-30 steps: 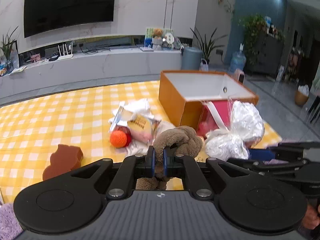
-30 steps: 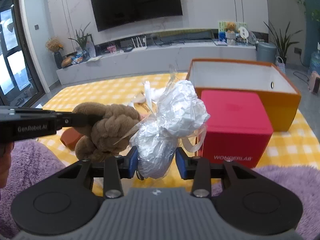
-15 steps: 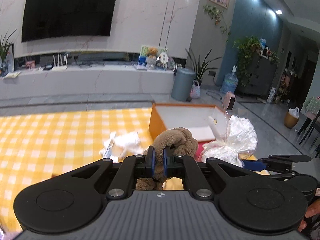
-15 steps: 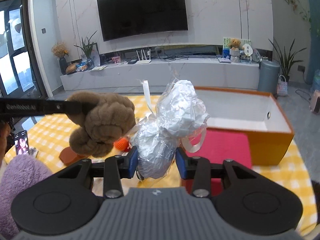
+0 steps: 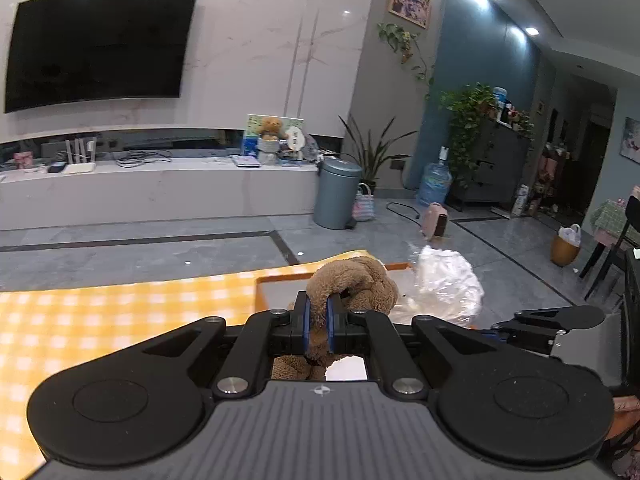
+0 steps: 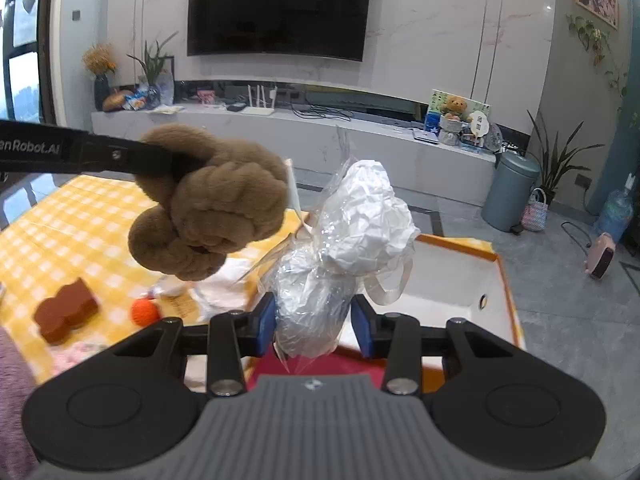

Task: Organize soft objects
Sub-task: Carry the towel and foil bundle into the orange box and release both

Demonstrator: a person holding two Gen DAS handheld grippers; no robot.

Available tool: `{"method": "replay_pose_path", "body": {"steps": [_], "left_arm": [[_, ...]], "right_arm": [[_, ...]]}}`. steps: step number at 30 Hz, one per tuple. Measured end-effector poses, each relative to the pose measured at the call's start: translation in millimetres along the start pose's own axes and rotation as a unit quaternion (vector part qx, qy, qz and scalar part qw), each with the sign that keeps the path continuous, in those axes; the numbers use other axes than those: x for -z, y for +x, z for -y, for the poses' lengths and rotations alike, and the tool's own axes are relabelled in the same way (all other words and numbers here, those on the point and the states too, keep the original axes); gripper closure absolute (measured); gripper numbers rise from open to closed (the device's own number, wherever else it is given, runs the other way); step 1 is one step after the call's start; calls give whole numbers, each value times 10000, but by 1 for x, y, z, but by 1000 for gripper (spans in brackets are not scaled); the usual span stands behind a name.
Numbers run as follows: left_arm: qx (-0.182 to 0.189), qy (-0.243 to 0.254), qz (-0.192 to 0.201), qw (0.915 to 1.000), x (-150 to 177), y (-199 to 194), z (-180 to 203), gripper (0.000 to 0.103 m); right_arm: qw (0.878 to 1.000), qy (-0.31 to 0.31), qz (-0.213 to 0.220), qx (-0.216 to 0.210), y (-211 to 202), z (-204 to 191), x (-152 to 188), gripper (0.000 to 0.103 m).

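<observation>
You are gripping the brown knotted plush (image 5: 352,280) in the left gripper (image 5: 318,322), its jaws nearly closed and pinching one loop so the soft body hangs clear of the checked mat (image 6: 80,216). You are clamping the plastic-wrapped white bundle (image 6: 340,256) in the right gripper (image 6: 314,320), jaws part-way apart around its lower bulge. Both items are hanging in the air near the open orange box (image 6: 492,276), probably their destination, since its interior is lying directly ahead.
</observation>
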State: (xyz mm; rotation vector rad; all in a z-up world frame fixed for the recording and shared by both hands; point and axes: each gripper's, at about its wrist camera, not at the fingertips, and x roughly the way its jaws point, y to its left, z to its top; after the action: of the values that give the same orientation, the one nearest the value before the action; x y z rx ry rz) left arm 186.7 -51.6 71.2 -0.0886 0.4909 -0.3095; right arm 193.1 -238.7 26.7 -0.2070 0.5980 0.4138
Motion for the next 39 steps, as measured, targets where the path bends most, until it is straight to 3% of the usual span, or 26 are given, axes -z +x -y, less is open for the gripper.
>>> {"method": "replay_pose_path", "body": {"steps": [10, 20, 24, 31, 33, 35, 36, 37, 39], "left_arm": [[259, -425, -254, 9984, -6, 76, -11, 94], [506, -828, -872, 9915, 12, 127, -36, 94], [495, -890, -1146, 9882, 21, 136, -41, 94], [396, -1063, -1444, 9830, 27, 142, -44, 92], [307, -1118, -1515, 9816, 27, 142, -46, 87], [228, -1175, -1557, 9805, 25, 141, -47, 65], [220, -1227, -1564, 9798, 26, 138, -47, 50], [217, -1272, -1546, 9795, 25, 134, -47, 44], [203, -1290, -1480, 9803, 23, 125, -48, 43]], "right_arm": [[9982, -205, -509, 254, 84, 41, -31, 62], [9921, -101, -1229, 223, 164, 54, -24, 62], [9881, -141, -1522, 173, 181, 56, -18, 61], [9861, -172, -1651, 65, 183, 56, -18, 57], [9860, -275, -1642, 87, 181, 52, -20, 57], [9863, -343, -1608, 140, 176, 48, -20, 52], [9867, -349, -1577, 166, 173, 47, -21, 44], [9873, -341, -1539, 212, 171, 48, -22, 37], [9881, -360, -1447, 372, 162, 46, -23, 35]]}}
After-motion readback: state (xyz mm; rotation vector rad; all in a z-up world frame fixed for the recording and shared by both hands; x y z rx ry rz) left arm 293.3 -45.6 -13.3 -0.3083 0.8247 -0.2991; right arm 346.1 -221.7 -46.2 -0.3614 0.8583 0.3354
